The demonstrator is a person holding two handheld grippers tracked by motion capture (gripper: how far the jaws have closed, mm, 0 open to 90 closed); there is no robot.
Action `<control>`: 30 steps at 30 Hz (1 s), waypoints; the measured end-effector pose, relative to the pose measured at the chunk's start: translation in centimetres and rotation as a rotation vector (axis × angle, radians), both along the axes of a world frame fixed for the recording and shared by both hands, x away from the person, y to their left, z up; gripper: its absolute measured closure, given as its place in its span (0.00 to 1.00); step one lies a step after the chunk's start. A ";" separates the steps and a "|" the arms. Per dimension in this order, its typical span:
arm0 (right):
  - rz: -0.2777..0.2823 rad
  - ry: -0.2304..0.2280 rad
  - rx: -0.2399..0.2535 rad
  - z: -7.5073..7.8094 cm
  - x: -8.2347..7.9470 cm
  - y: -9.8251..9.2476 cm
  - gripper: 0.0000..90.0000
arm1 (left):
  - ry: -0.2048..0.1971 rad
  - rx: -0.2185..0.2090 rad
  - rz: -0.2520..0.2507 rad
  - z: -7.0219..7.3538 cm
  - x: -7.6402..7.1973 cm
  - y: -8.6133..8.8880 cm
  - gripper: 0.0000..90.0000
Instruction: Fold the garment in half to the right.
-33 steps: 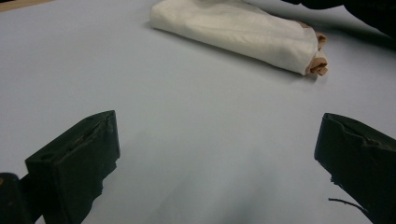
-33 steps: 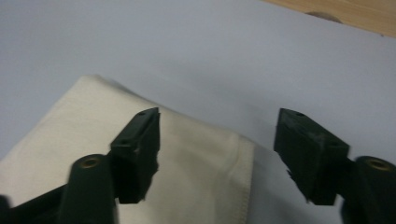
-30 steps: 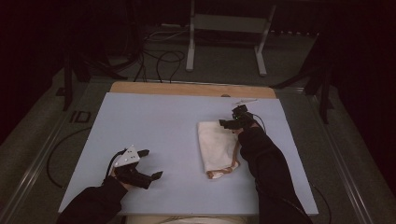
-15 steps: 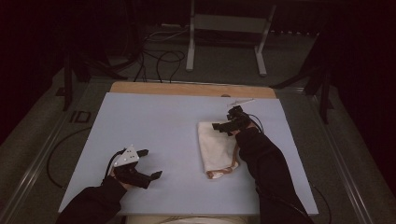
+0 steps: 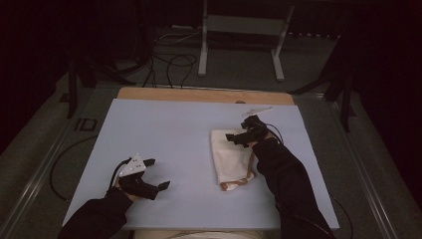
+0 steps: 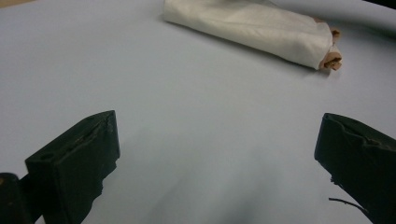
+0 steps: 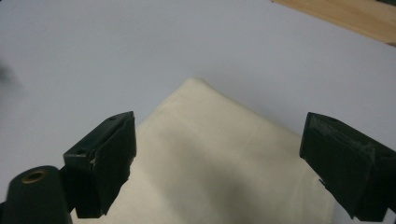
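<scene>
A folded cream cloth (image 5: pixel 230 157) with a tan edge at its near end lies on the pale blue table mat (image 5: pixel 174 129), right of centre. My right gripper (image 5: pixel 235 139) hovers over the cloth's far end. Its jaws have just been opening and stand wide with nothing between them. In the right gripper view the cloth (image 7: pixel 219 158) lies below the open right gripper (image 7: pixel 219 135). My left gripper (image 5: pixel 158 173) rests open near the front left of the mat. In the left gripper view the left gripper (image 6: pixel 218 135) points across bare mat toward the cloth (image 6: pixel 252 30).
A wooden strip (image 5: pixel 199 94) borders the mat's far edge, and a thin white piece (image 5: pixel 256 110) lies near it. Beyond the table stand a metal frame (image 5: pixel 239 25) and floor cables (image 5: pixel 169 59). Bare mat stretches between the two grippers.
My right gripper has lifted a little off the cloth's far end and drifted slightly left, with its jaws wider apart. The left gripper and the cloth have stayed put.
</scene>
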State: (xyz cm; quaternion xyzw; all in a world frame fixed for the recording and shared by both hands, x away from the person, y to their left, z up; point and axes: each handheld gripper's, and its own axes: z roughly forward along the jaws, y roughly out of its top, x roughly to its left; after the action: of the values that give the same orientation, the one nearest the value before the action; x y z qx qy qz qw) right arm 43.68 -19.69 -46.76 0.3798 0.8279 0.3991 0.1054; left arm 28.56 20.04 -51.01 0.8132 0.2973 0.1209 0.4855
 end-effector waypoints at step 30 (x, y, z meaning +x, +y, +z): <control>-0.006 -0.062 0.075 -0.9 -8.1 -5.2 0.12 | -0.002 0.035 0.034 0.1 -0.2 1.9 0.01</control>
State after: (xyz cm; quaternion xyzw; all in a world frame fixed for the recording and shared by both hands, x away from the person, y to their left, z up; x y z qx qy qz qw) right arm 35.61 -24.87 -47.63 0.3733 0.8075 0.4413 0.1177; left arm 28.40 21.92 -50.87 0.8164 0.3083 0.1349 0.4693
